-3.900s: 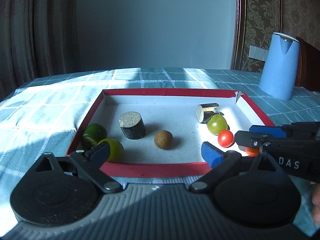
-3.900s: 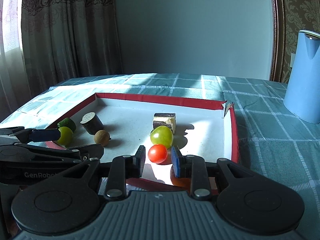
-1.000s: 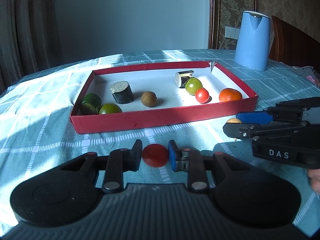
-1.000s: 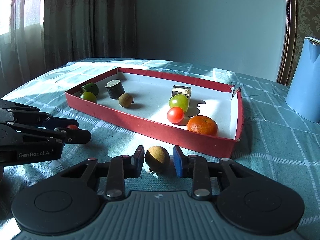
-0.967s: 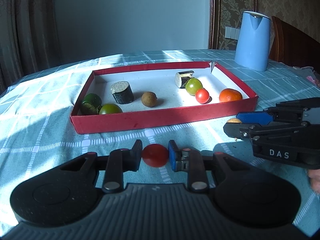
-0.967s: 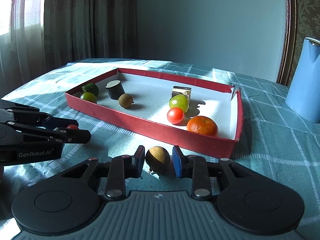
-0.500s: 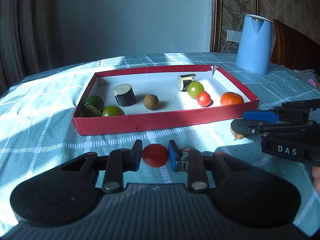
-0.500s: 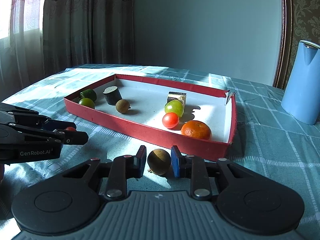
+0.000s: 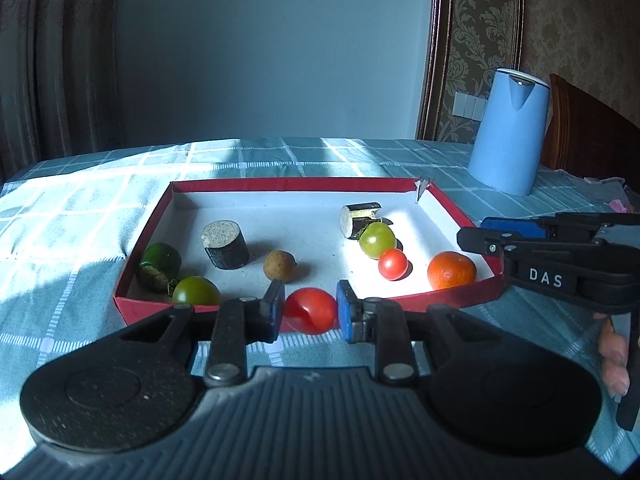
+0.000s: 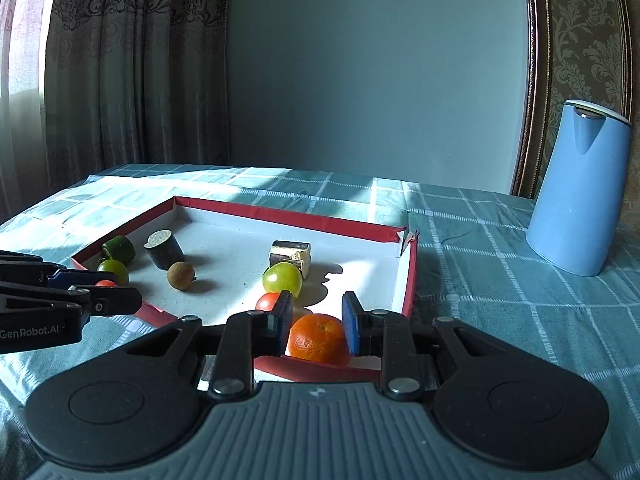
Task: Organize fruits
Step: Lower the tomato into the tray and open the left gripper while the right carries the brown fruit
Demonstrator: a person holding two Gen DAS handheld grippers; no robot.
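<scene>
Left gripper (image 9: 310, 312): closed on a red tomato (image 9: 310, 310), pads touching both of its sides; tool held just short of the near wall of the red tray (image 9: 400, 307)
Right gripper (image 10: 316, 322): jaws stand narrow, astride the mandarin (image 10: 319, 338) as framed; whether the pads (image 10: 349, 322) touch the fruit cannot be told, and no fruit is seen carried between them
Mandarin: lies inside the tray at its near right corner, directly ahead of the right tool
Small red tomato (image 10: 269, 302): inside the tray, just left of the right tool's left finger
Green tomato (image 10: 282, 277): ahead of the right tool, beyond the small red tomato, touching a cut dark chunk (image 10: 291, 256)
Longan (image 9: 279, 265): ahead of the left tool, slightly left, on the tray floor
Left-corner group: dark cylinder piece (image 9: 225, 244), green chunk (image 9: 159, 261) and second green tomato (image 9: 195, 290), ahead-left of the left tool
Kettle (image 10: 576, 192): well apart, far right of both tools, outside the tray
Step in hand: judged as delivery of the held red tomato into the tray
Next move calls for: lifting the left tool over the near wall, advancing above a bare patch of floor, lowering, then opening the jaws
Caution: round fruit is likely to roll on release; set it low
</scene>
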